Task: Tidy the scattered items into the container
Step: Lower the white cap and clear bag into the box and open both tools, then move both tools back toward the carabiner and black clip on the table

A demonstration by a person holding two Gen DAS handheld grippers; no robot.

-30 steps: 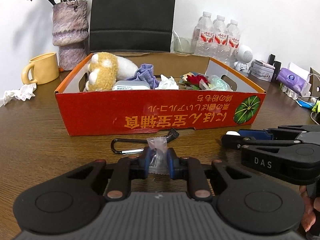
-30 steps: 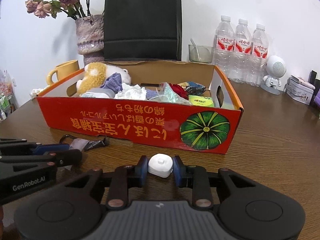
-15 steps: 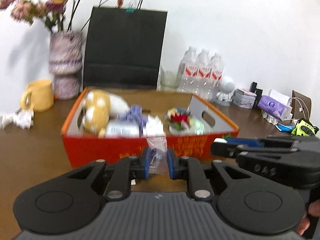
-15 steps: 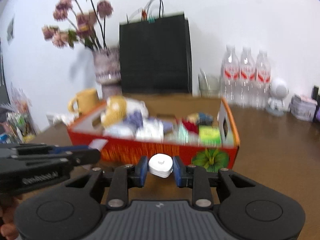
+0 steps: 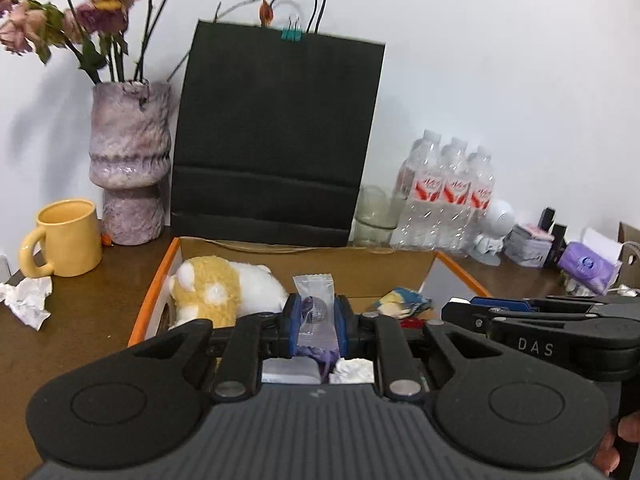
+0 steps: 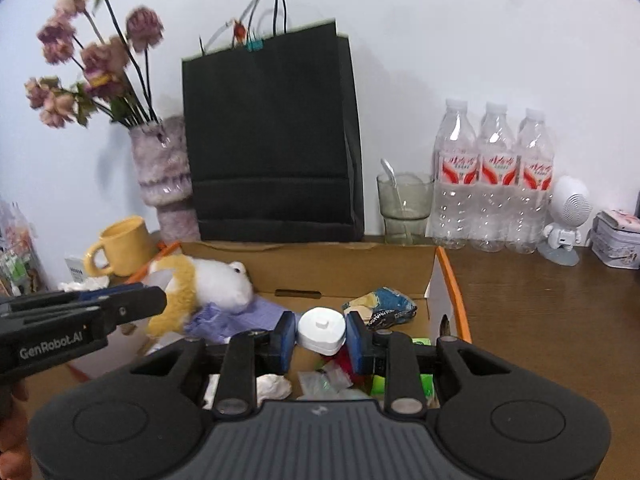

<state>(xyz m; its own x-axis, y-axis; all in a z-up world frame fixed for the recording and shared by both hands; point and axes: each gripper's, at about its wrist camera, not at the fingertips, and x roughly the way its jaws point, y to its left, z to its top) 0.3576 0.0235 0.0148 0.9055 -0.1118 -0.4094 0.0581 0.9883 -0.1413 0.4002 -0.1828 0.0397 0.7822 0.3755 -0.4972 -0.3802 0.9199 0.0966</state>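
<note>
Left gripper (image 5: pixel 316 322): closed on clear candy wrapper (image 5: pixel 314 312), held upright above cardboard box (image 5: pixel 304 258). Right gripper (image 6: pixel 321 334): clamped on white plastic cap (image 6: pixel 322 330), over box interior. Plush toy (image 5: pixel 224 292) inside box at 10 o'clock. Yellow mug (image 5: pixel 66 238) on worktop (image 5: pixel 80 320), 9 o'clock of box.

A clear plastic sachet (image 5: pixel 313 312) stands upright at frame centre, pinched between blue fingers (image 5: pixel 291 322) above the cardboard box (image 5: pixel 400 262). A white rounded-triangular plastic piece (image 6: pixel 322 330) with a small raised nub sits gripped likewise at centre of the right wrist view, over the box's cluttered interior.
</note>
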